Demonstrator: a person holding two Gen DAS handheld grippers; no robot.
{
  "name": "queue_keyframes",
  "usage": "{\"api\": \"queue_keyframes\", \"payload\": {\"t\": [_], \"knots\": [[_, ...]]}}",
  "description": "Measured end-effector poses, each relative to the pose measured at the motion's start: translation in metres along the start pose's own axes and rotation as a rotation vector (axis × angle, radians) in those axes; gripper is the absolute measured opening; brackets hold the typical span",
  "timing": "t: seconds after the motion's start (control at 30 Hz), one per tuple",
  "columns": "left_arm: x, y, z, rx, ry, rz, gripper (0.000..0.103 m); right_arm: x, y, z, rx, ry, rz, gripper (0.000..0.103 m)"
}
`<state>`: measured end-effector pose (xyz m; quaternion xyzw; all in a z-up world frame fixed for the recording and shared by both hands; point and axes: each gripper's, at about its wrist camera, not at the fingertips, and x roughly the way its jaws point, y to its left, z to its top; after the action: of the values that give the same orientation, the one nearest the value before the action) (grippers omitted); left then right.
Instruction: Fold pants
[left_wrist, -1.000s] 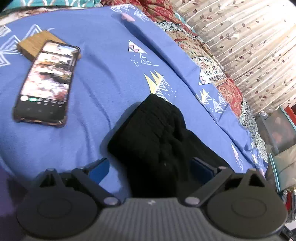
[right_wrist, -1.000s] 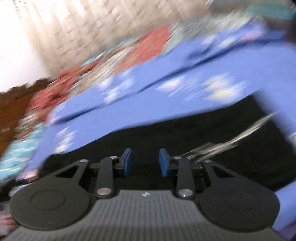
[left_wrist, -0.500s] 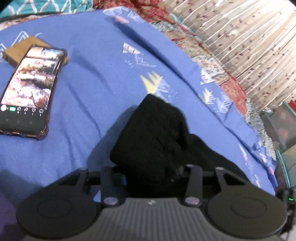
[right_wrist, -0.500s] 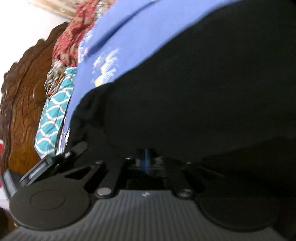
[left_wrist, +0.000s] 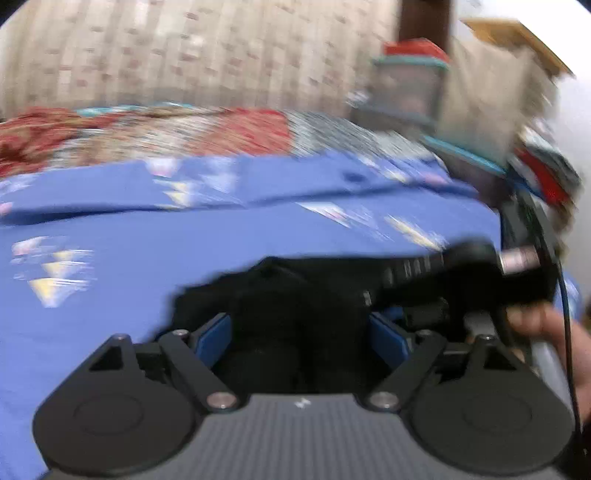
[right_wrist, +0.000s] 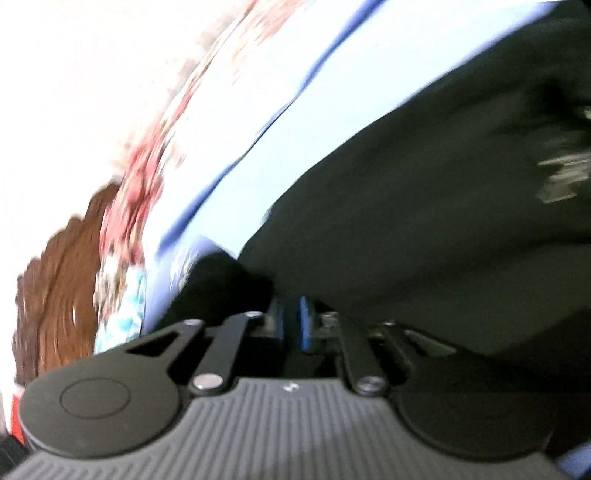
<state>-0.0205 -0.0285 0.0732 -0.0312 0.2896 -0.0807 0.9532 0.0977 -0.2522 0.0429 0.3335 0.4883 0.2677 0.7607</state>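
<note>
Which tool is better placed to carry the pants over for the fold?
Right, probably. The right tool has its pads nearly together with the pants draped over it. The left tool stands open, the pants loose between its pads, so it must close first.

Home bedroom, blue printed bedsheet (left_wrist: 147, 236), floral quilt (left_wrist: 147, 133), curtain (left_wrist: 184, 48)

Both views sit low over the blue patterned bedsheet (left_wrist: 147, 236) — the left wrist view faces the beige curtain (left_wrist: 184, 48), the right, tilted, the carved brown wooden headboard (right_wrist: 55, 273) — sharing the crumpled black fabric pants (left_wrist: 295, 295).
</note>
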Motion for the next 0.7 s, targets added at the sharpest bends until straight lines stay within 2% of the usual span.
{"api": "queue_keyframes", "payload": {"t": [0.07,0.17,0.23,0.3,0.37,0.4,0.43,0.47,0.53,0.57,0.6,0.63,0.67,0.7], "knots": [[0.003,-0.016,-0.004,0.050,0.032,-0.033,0.091,-0.015,-0.021,0.005,0.080,-0.034,0.004,0.034],[-0.014,-0.018,-0.007,0.078,0.003,-0.057,0.095,-0.025,-0.035,0.005,0.158,-0.042,0.088,0.054],[-0.030,-0.009,-0.006,0.044,-0.021,-0.077,0.097,-0.021,-0.030,0.005,0.144,-0.018,0.128,0.078],[-0.044,0.008,-0.005,-0.025,-0.042,-0.063,0.097,-0.015,-0.021,0.005,0.091,0.021,0.140,0.086],[-0.050,0.027,-0.008,-0.114,-0.042,-0.026,0.093,-0.004,-0.007,0.003,-0.015,0.068,0.080,0.085],[-0.050,0.039,-0.010,-0.158,-0.029,-0.005,0.084,0.005,0.003,-0.001,-0.076,0.089,0.049,0.069],[-0.046,0.048,-0.011,-0.195,-0.009,0.011,0.066,0.012,0.013,-0.003,-0.145,0.115,0.033,0.031],[-0.045,0.055,-0.013,-0.228,0.013,0.021,0.056,0.018,0.021,-0.005,-0.202,0.139,0.012,0.025],[-0.036,0.064,-0.015,-0.276,0.048,0.014,0.028,0.015,0.035,-0.006,-0.276,0.109,0.017,0.022],[-0.031,0.066,-0.016,-0.286,0.064,0.016,0.021,0.010,0.043,-0.005,-0.325,0.074,0.036,0.022],[-0.023,0.066,-0.016,-0.289,0.082,0.016,0.017,0.005,0.047,-0.004,-0.376,0.033,0.053,0.022],[-0.015,0.063,-0.016,-0.282,0.097,0.012,0.017,0.001,0.052,-0.003,-0.421,-0.004,0.063,0.023],[-0.006,0.060,-0.018,-0.267,0.119,0.006,0.017,-0.002,0.053,-0.002,-0.467,-0.032,0.057,0.024],[0.004,0.055,-0.021,-0.242,0.153,0.011,0.017,0.008,0.053,-0.003,-0.515,-0.045,0.012,0.028]]}}
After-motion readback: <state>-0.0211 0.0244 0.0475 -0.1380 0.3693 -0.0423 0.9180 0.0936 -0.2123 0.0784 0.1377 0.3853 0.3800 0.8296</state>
